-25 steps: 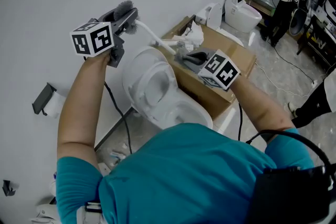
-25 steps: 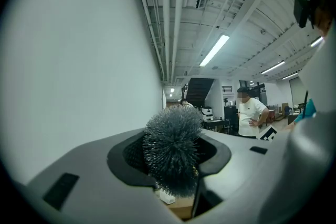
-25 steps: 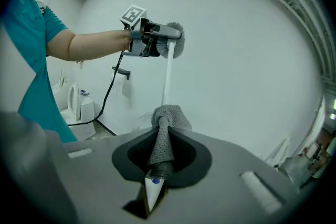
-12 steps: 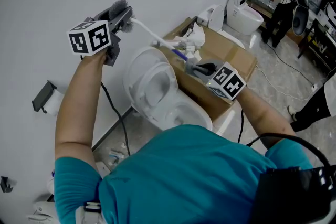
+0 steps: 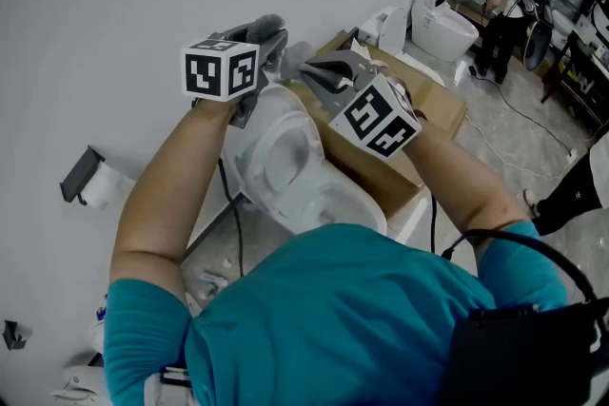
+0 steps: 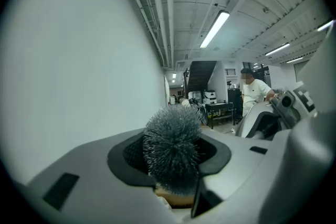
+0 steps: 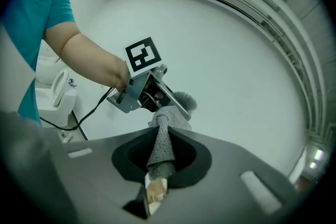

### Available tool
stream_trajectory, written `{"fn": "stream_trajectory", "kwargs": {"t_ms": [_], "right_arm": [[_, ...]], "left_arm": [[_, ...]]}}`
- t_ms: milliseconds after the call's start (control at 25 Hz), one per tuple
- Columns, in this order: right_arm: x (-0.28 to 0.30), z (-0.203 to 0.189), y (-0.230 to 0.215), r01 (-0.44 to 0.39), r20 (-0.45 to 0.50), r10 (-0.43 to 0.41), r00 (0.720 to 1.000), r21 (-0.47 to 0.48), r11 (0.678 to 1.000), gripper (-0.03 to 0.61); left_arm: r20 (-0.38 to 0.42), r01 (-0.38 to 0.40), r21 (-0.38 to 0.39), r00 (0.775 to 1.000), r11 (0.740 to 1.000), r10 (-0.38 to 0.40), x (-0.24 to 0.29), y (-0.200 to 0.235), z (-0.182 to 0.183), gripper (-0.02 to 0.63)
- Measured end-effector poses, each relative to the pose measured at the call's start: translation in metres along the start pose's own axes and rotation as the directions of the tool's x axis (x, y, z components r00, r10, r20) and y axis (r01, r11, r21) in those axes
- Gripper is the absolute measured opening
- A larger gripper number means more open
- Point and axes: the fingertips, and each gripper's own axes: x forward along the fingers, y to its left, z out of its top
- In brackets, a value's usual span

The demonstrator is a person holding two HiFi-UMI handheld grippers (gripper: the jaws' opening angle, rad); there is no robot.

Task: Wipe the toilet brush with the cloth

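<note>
Left hand-held gripper (image 5: 251, 45): my jaws are clamped on the toilet brush (image 6: 172, 147). I grip it close under the bristle head, which stands up between the jaws, far from my body and near the white wall (image 5: 105, 5).

Right hand-held gripper (image 5: 320, 71): my jaws are closed on the cloth (image 7: 160, 141). A grey knitted strip of it runs out from between them towards the left gripper.

Where the brush is: raised in the air above the far rim of the toilet (image 5: 285, 157), to the left of the cardboard box (image 5: 433, 105). It rests on no worktop or holder. Its handle is hidden behind my two grippers in the head view.

Where the cloth is: its bunched free end lies right at the tips of the left jaws, just below the bristle head in the right gripper view. It looks to be touching there, but I cannot tell whether it is on the bristles or only on the neck.

Done so far: brush and cloth are each in a firm grip and have been brought together. I judge the set-up complete.

Left to do: the wiping itself. I see no sign of how much of the brush has been rubbed, so I count the wiping as at its start. The head and the handle both remain to be gone over.
</note>
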Motion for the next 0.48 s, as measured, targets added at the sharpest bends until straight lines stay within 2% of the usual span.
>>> {"fn": "stream_trajectory", "kwargs": {"t_ms": [200,480], "right_arm": [[0.021,-0.014,0.001,0.078,-0.093,-0.097,0.991,-0.188,0.979,0.026],[0.023,-0.031,-0.001,0.134,-0.149,-0.188,0.971,-0.311,0.941,0.026]], "left_arm": [[0.003,0.021,-0.064,1.000,0.998,-0.020,0.006,-0.011,0.005,0.186],[-0.002,0.054,-0.163,0.998,0.985,-0.055,0.011,-0.011,-0.004,0.186]]}}
